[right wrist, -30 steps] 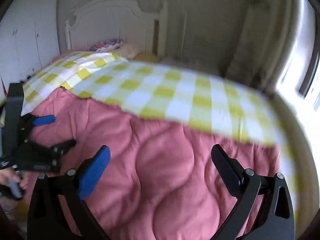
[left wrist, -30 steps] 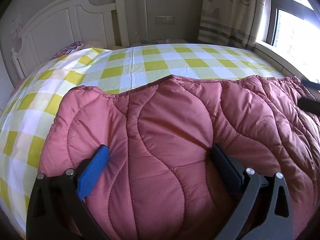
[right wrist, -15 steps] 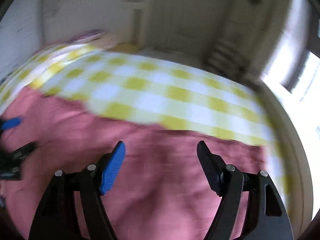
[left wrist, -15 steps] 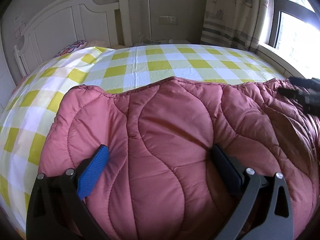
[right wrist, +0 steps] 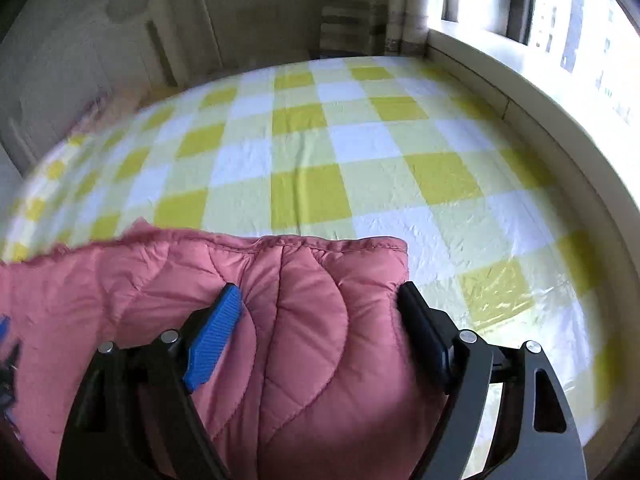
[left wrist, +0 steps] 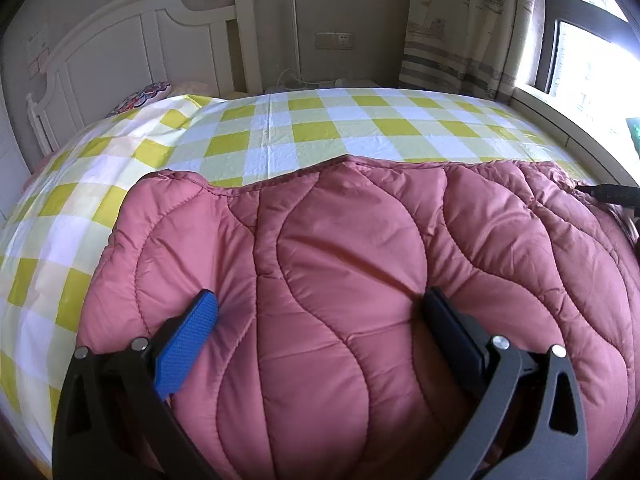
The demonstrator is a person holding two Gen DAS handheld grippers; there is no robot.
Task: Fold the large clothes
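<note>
Bedroom setup: yellow, white and pale green checked sheet (left wrist: 312, 132) over the whole bed, white headboard (left wrist: 132, 40) at the far end with a patterned pillow (left wrist: 140, 94) tucked against it, striped curtain (left wrist: 460, 28) and a bright window (left wrist: 592, 60) off to the right.

So the big pink quilted jacket (left wrist: 340, 280) is lying spread across the near part of the bed, its far edge running straight across the checks. It's puffy, wavy stitch lines all over, and fills most of the left camera's lower half.

My left gripper (left wrist: 320, 320) is angled down at the left half of it. Its jaws stand wide apart and both tips dent into the padding, with a broad hump of fabric bulging between them. The blue pad (left wrist: 188, 340) just touches the fabric, so I wouldn't call that a pinch.

My right gripper (right wrist: 320, 316) is over at the jacket's right end, right at the corner where the pink stops and the bare sheet starts. Its jaws have just been opening a bit and aren't as wide apart as the left one's. The jacket's end section sits between them, blue pad on one side, black finger (right wrist: 420, 328) at the jacket's side edge. They're resting against the fabric, not clamping it as far as I can see.

From the left camera I can just spot the right tool's dark tip at the far right edge.
</note>
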